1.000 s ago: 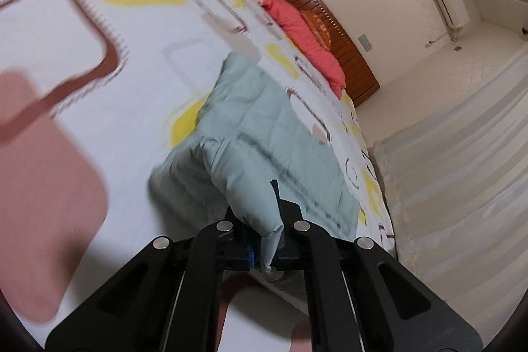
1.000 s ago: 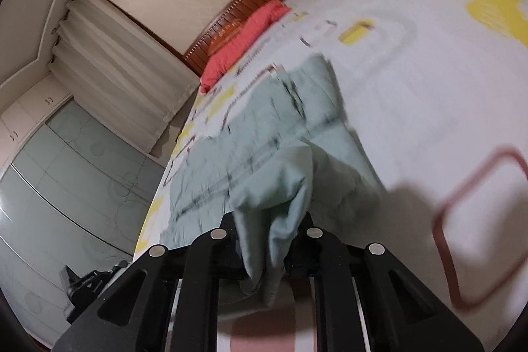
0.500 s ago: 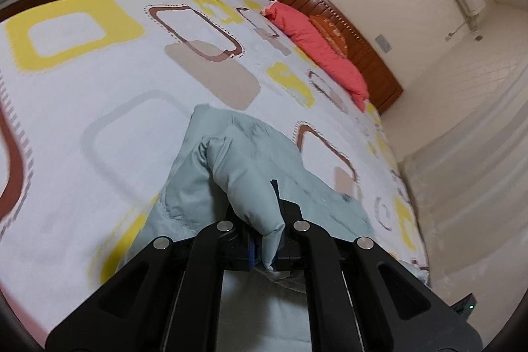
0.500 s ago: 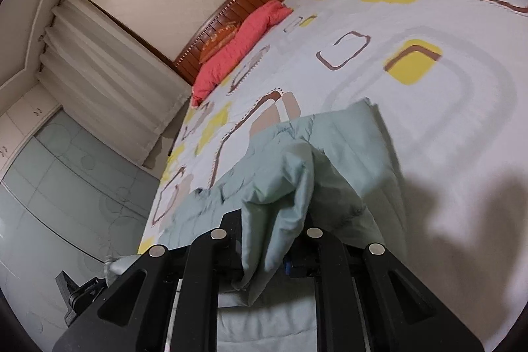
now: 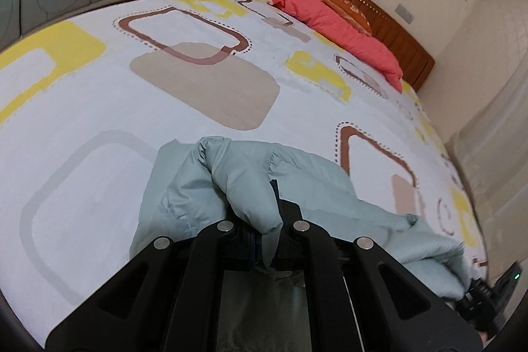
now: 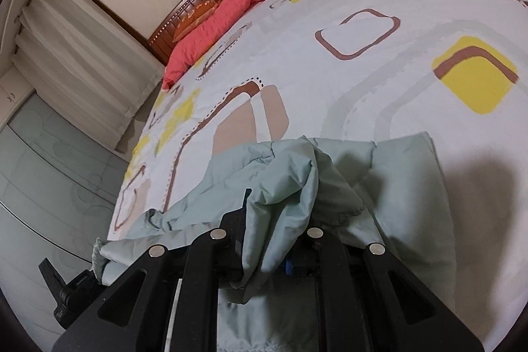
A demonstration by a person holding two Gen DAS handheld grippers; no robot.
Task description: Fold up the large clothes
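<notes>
The left hand-held gripper (image 5: 269, 228) is clamped tight on a bunched fold of the pale green quilted garment (image 5: 313, 187), which bulges up over its fingers and trails away to the right across the near edge of the bed (image 5: 204, 94). The right hand-held gripper (image 6: 274, 248) pinches another thick fold of the same garment (image 6: 396, 160), the cloth draped over and between its fingers and spreading flat on the patterned bedspread just ahead. A red pillow (image 5: 343, 32) lies well apart at the wooden headboard (image 5: 396, 35).
</notes>
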